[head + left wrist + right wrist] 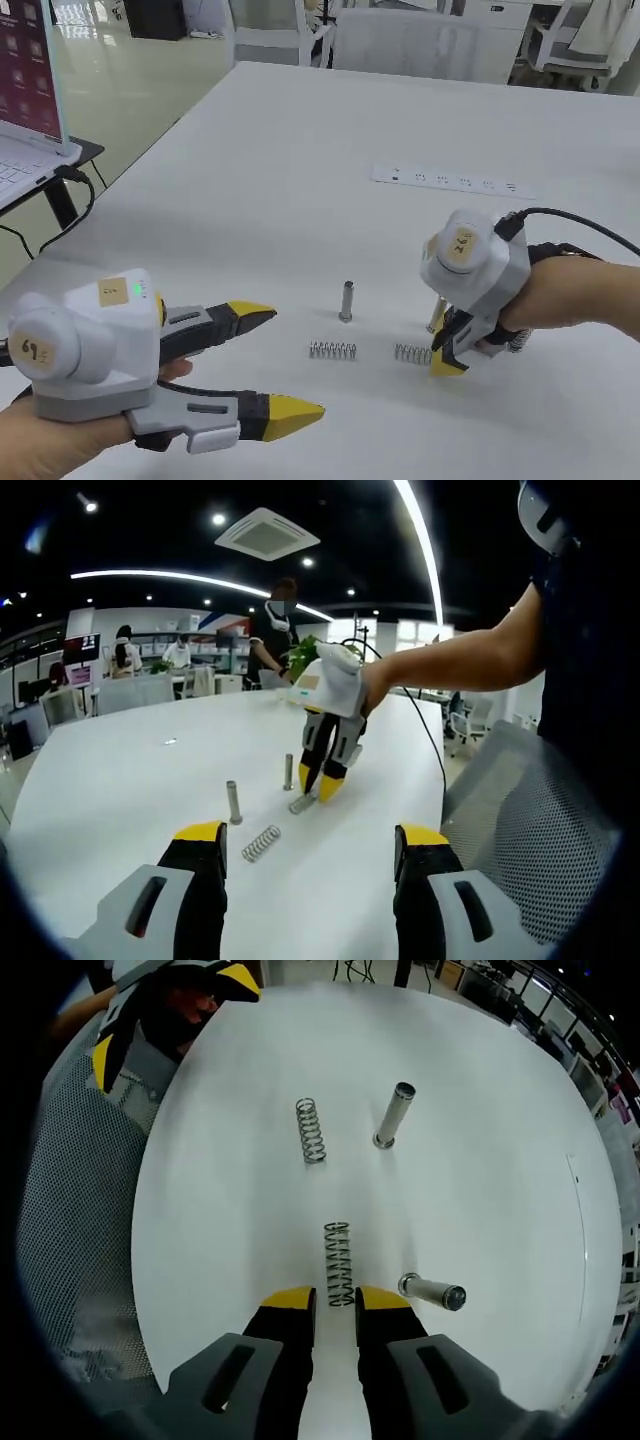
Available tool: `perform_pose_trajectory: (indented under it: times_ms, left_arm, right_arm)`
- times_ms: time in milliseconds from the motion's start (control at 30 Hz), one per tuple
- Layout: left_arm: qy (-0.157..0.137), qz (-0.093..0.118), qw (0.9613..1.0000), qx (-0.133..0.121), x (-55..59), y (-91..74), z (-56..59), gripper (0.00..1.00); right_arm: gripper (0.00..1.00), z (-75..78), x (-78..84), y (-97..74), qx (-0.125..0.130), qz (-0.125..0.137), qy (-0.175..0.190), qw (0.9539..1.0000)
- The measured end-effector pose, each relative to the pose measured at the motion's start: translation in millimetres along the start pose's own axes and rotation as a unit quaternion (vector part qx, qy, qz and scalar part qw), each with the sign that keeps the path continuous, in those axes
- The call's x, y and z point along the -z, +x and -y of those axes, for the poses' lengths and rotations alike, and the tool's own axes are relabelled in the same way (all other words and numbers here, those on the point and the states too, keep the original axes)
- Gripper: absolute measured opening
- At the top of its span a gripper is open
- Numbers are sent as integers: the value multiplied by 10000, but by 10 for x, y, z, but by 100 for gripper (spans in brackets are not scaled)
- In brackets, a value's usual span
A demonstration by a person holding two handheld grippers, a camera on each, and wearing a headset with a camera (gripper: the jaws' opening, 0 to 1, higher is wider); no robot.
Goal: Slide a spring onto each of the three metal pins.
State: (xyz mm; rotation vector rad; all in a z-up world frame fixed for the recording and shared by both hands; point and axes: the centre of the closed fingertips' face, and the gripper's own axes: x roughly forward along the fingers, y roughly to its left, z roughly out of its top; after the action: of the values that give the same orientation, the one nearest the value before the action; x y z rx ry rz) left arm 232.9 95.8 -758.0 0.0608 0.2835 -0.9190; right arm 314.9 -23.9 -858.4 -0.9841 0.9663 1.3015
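The right gripper (336, 1302) points down at the white table (300, 150), its jaws narrowly apart on either side of the near end of the right spring (338, 1260). A sliver of table shows on each side of the coil, so they do not seem to pinch it yet. This spring lies flat, just beside the right pin (432, 1291). The left spring (311, 1130) lies apart from it, near the upright left pin (390, 1115). The left gripper (272, 362) hovers at the near left with its jaws wide apart and nothing between them.

The step in hand looks like picking up the right spring. It would go best with a light grip a few coils in from the end, since a hard squeeze may flatten the coil or shoot it sideways. The far end should stay free and open so that it can be lifted, turned upright and lowered over the pin's tip. The pin is close to the right jaw, so the lift should go straight up before any swing, or the jaw may knock the pin over.

In the head view the right gripper's body covers most of the right pin and the end of the spring. A small coiled shape shows at the edge of the person's right hand (560, 295), and it is too small to identify. Only two pins and two springs can be made out clearly.
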Motion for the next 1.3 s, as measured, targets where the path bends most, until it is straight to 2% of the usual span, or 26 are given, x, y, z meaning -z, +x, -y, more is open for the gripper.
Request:
perform_pose_trajectory:
  times_ms: [367, 600, 933, 1300]
  left_arm:
    - [0, -2, 10000, 5, 6, -7, -5, 63]
    - [24, 1, 10000, 51, -12, 12, 13, 63]
    - [123, -59, 9997, 199, -27, 51, 53, 62]
    - [323, -99, 9984, 459, -89, 133, 91, 58]
  right_arm:
    - [8, -10, 3, 43, -40, -137, -96, 9999]
    - [8, -15, -3, 27, 50, -153, -227, 9996]
    - [8, -74, -67, -136, 87, -76, -191, 9998]
    - [8, -254, -164, -372, 12, -22, -192, 9998]
